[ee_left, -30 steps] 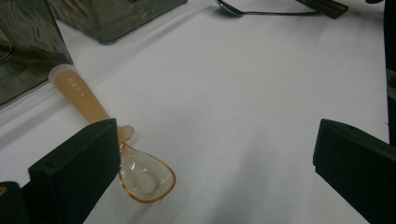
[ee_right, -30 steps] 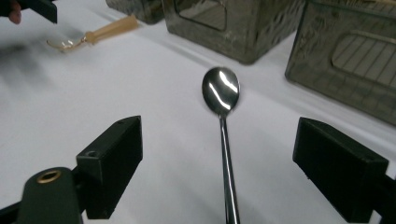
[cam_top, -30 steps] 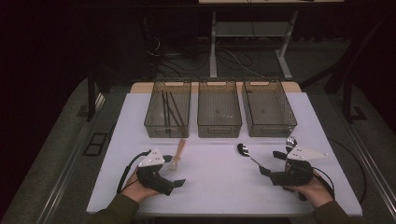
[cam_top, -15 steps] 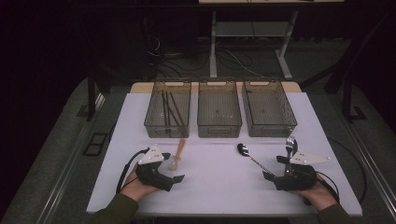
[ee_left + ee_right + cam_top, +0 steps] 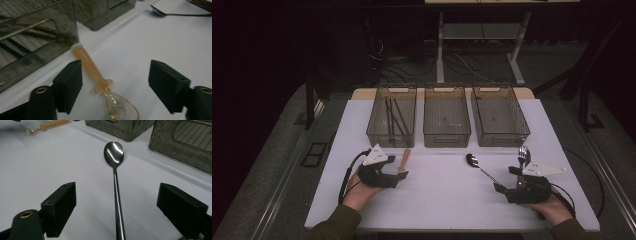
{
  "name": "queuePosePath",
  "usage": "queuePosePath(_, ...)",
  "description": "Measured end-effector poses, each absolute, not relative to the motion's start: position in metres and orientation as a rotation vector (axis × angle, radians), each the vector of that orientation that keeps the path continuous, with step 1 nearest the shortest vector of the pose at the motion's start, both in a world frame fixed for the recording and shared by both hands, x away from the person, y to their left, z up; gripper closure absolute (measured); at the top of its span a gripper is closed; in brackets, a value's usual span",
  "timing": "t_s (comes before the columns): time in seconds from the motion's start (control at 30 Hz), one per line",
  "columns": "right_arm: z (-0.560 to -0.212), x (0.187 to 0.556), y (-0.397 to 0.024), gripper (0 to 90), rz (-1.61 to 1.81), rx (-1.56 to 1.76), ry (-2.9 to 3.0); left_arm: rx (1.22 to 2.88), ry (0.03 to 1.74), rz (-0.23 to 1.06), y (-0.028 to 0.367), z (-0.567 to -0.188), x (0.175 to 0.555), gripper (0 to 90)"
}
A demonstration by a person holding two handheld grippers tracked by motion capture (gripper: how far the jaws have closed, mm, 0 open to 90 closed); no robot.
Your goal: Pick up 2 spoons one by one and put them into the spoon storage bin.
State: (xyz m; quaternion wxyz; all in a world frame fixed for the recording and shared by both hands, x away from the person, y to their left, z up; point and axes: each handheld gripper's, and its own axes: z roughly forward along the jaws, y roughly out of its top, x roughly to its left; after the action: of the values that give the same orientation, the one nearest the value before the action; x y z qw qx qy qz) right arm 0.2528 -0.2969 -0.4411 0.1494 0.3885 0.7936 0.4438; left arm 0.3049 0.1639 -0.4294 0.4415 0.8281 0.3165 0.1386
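An amber plastic spoon (image 5: 88,63) lies on the white table (image 5: 437,200), its handle pointing at the left bin and its clear bowl (image 5: 121,108) near me. My left gripper (image 5: 116,82) straddles it; the jaws have just been closing, but both pads stand off the spoon. In the high view the left gripper (image 5: 399,175) sits at the amber spoon (image 5: 404,159). A steel spoon (image 5: 114,152) lies with its handle running between the jaws of my right gripper (image 5: 117,207), which is open and not touching it. The right gripper (image 5: 506,180) is at the front right.
Three clear bins stand in a row at the back: the left bin (image 5: 390,136) holds dark chopsticks (image 5: 394,112), then come the middle bin (image 5: 447,137) and the right bin (image 5: 504,139). A steel fork (image 5: 522,152) lies beside the right gripper.
The left gripper has settled slightly nearer the amber spoon, which now lies between its jaws. The right gripper and the steel spoon look unchanged.
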Motion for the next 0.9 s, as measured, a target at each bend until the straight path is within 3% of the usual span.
queuePosePath(0.33,-0.441,0.253,-0.297,15.6,1.267,1.122,2.277,2.048,0.949,0.357,0.153,-0.432,0.340,44.5)
queuePosePath(0.9,-0.441,0.253,-0.297,15.6,1.273,1.113,2.276,2.117,1.042,0.383,0.127,-0.448,0.366,55.2)
